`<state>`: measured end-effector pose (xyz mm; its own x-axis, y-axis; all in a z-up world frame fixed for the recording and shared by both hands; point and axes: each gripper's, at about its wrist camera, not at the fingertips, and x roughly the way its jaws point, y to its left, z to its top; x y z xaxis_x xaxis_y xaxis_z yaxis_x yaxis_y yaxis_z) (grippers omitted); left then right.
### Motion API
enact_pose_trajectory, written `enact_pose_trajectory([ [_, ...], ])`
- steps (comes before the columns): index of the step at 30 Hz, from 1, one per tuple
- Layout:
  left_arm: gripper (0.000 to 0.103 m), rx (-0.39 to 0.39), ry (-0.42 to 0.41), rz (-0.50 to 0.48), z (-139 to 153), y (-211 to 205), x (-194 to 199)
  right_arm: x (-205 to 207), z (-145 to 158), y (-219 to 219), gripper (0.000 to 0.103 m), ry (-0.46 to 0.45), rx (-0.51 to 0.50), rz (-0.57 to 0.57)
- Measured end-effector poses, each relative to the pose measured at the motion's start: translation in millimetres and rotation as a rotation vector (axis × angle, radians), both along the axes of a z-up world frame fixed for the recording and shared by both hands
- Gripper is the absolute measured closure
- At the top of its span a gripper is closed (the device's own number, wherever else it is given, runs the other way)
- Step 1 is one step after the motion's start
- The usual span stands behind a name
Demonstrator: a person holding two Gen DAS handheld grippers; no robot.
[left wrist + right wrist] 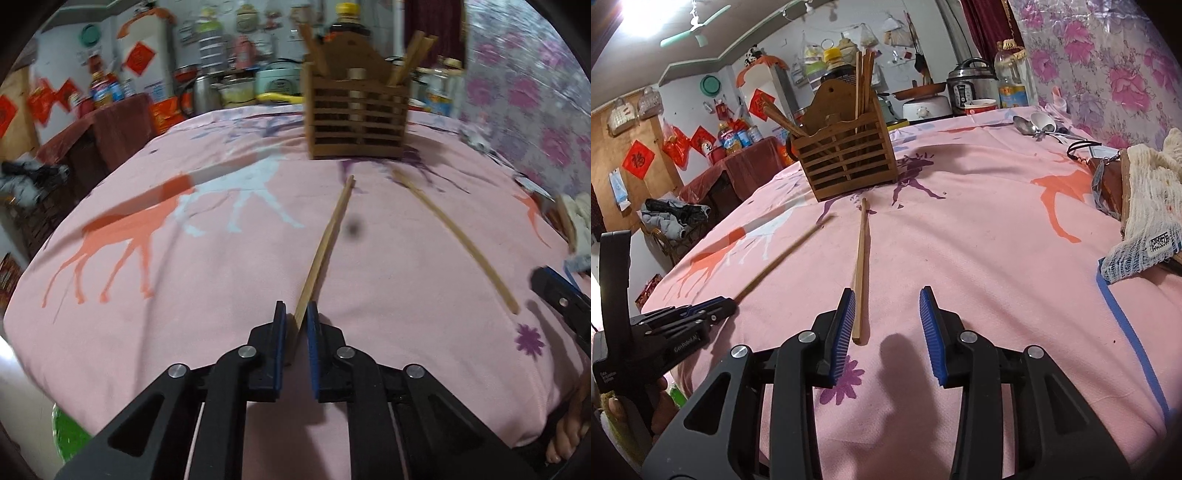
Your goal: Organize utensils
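A wooden slatted holder [356, 118] with several chopsticks upright in it stands at the far side of the pink deer-print cloth [207, 314]. Two loose chopsticks lie in front of it. My left gripper [296, 314] is shut on the near end of one chopstick [328, 236], which points toward the holder. The other chopstick [860, 266] lies flat between the fingers of my right gripper [888, 295], close to the left pad [846, 317]; that gripper is open. In the right wrist view the left gripper [713, 306] shows at the left with its chopstick [783, 258].
Metal spoons [1034, 125] lie at the far right of the table. A white mesh cloth [1145, 192] on a brown object sits at the right edge. Bottles, a rice cooker [971, 88] and pots stand behind the table. A flowered curtain [1108, 55] hangs at the right.
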<state>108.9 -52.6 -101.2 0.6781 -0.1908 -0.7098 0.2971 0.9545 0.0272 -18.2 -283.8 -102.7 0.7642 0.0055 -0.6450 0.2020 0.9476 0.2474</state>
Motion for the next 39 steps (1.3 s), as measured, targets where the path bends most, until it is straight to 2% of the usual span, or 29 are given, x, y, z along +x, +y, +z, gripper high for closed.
enact_pose_trajectory([
  [4, 0.091, -0.040, 0.013, 0.044, 0.7, 24.5, 3.4, 0.3, -1.4, 5.2, 0.065, -0.003, -0.012, 0.022],
  [12, 0.086, -0.024, -0.014, 0.041, -0.6, 24.0, -3.3, 2.3, -4.0, 20.4, 0.065, 0.003, -0.055, 0.086],
  [13, 0.083, -0.025, -0.014, 0.042, -0.7, 24.4, -2.9, 2.6, -4.6, 21.7, 0.065, 0.005, -0.060, 0.090],
  [17, 0.059, -0.029, -0.016, 0.054, -1.6, 26.2, -2.4, 3.6, -6.1, 24.4, 0.065, 0.011, -0.071, 0.095],
  [24, 0.057, -0.028, -0.017, 0.056, -2.0, 26.5, -3.0, 4.3, -7.5, 32.7, 0.069, 0.016, -0.101, 0.115],
  [27, 0.056, -0.028, -0.016, 0.057, -2.0, 26.8, -2.8, 6.6, -8.7, 34.8, 0.081, 0.022, -0.125, 0.115],
  [29, 0.052, -0.027, -0.018, 0.064, -2.7, 27.8, -2.7, 10.1, -14.2, 34.4, 0.089, 0.052, -0.127, 0.115],
  [33, 0.042, -0.021, -0.027, 0.083, -3.8, 30.7, -2.4, 11.1, -17.5, 36.9, 0.090, 0.060, -0.144, 0.115],
  [36, 0.042, -0.022, -0.027, 0.082, -3.7, 31.5, -2.4, 10.3, -17.9, 37.7, 0.091, 0.059, -0.146, 0.116],
  [39, 0.052, -0.026, -0.031, 0.061, -2.8, 30.4, -6.2, 9.0, -18.0, 40.3, 0.096, 0.057, -0.147, 0.124],
])
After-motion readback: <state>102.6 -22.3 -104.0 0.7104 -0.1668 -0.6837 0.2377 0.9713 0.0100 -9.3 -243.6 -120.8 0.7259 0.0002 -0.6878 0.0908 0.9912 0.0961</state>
